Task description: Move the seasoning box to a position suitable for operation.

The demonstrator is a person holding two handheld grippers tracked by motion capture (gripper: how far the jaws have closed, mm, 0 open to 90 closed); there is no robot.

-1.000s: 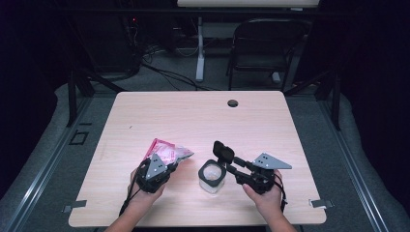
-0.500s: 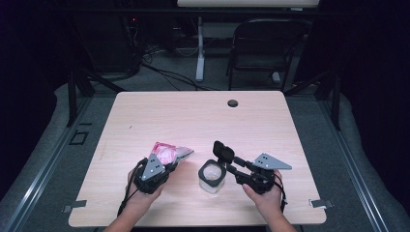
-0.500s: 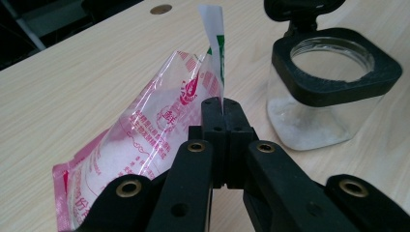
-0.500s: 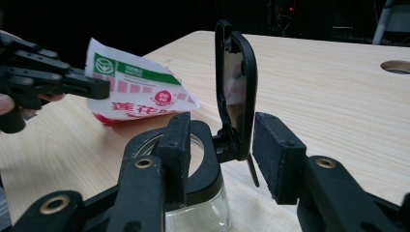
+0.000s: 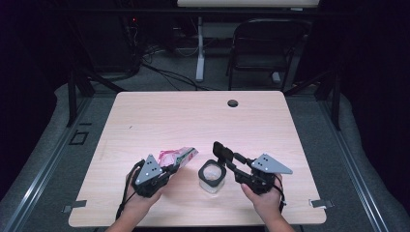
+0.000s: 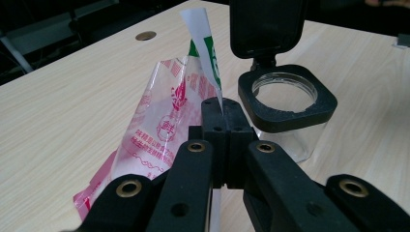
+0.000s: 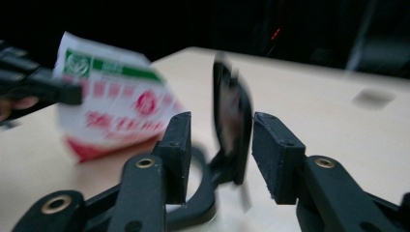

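Beneath both grippers, a pale wooden table [image 5: 193,116], with a small round dark grommet [image 5: 233,103] well beyond them near the far edge. Behind the table, a dark room: a folding chair [image 5: 263,53], cables on grey floor. Left gripper [image 5: 162,171] near the front edge, held in the person's left hand [image 5: 140,200], clenched on the printed plastic bag [image 5: 176,155]; in the left gripper view the two black jaws pressed together with the bag's white-and-green top edge [image 6: 205,46] pinched between them and standing up past the tips, the pink-printed clear body [image 6: 159,130] hanging to the left of the jaws and trailing down to the tabletop. Just right of that gripper, a clear jar [image 5: 212,176] with a black square collar, standing upright on the table, its hinged black lid [image 5: 222,152] flipped up. Right gripper [image 5: 227,162], in the right hand [image 5: 263,198], just right of the jar, jaws parted; having just been closing a little, with the upright lid [image 7: 232,130] standing between the two pads, small gaps visible on each side, contact hard to judge through the blur. Bag [image 7: 111,104] farther off to the left of those jaws.
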